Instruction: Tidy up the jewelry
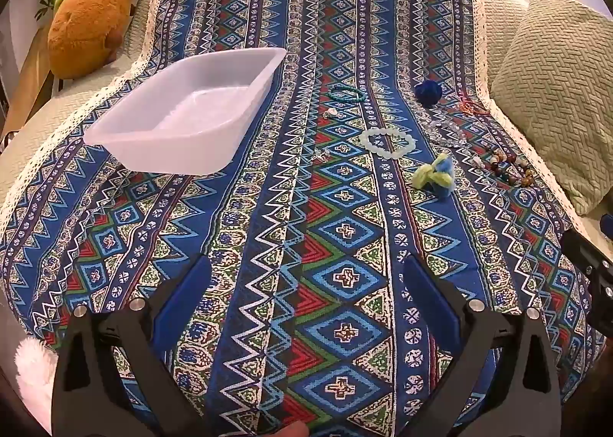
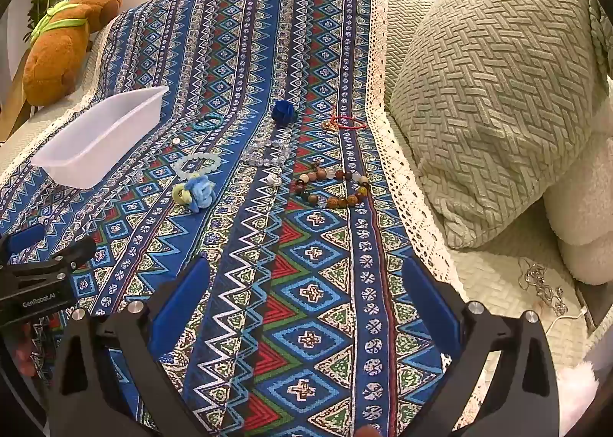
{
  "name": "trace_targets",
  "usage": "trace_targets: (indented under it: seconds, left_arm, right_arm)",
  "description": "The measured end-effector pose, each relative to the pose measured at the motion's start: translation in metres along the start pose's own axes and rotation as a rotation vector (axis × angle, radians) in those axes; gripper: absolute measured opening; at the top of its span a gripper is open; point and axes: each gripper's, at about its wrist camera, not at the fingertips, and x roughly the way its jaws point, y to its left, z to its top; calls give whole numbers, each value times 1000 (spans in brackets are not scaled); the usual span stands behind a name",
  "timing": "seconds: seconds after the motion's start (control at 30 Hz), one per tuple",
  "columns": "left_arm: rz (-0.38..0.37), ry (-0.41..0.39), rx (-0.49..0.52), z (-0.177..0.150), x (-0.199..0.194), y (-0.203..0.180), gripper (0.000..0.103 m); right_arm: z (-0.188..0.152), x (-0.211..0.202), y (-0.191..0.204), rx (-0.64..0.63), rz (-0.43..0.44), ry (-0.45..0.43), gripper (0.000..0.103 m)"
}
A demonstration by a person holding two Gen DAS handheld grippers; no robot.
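Both tongs, the left gripper [image 1: 306, 276] and the right gripper [image 2: 306, 276], hang spread wide and empty above a blue patterned cloth [image 1: 337, 253] draped over a sofa. An empty translucent plastic bin [image 1: 184, 107] sits at left; scattered to its right lie a pale bead bracelet [image 1: 386, 142], a turquoise bracelet [image 1: 345, 93], a brown wooden-bead bracelet [image 2: 332, 186], a red cord bracelet [image 2: 346, 122] and a blue-green hair tie [image 1: 436, 174]

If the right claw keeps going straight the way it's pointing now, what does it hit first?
Probably only the patterned cloth: the open right claw tilts down at bare fabric. The brown bead bracelet lies farther ahead, though depth is uncertain.
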Motion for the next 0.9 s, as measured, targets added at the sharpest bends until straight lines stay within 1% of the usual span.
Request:
trace_targets:
  seconds: [0.23, 0.33, 0.4, 0.43, 0.5, 0.63, 0.9]
  left_arm:
    - [12, 5, -1, 1, 3, -1, 98]
    - [13, 13, -7, 4, 6, -2, 98]
    - [25, 6, 1, 8, 6, -5, 98]
    - [5, -4, 2, 6, -1, -2, 98]
    - [8, -10, 15, 10, -2, -4, 98]
    - [22, -17, 32, 16, -3, -5, 98]
    - [17, -3, 22, 26, -5, -5, 98]
  right_arm:
    - [1, -1, -2, -2, 3, 7, 99]
    - [4, -4, -5, 1, 1, -4, 99]
    - [3, -4, -4, -4, -5, -9, 99]
    - [4, -4, -4, -7, -10, -11, 99]
    - [5, -6, -4, -8, -15, -23, 99]
    - [13, -6, -3, -15, -35, -26, 99]
    - [28, -9, -11, 34, -41, -18, 99]
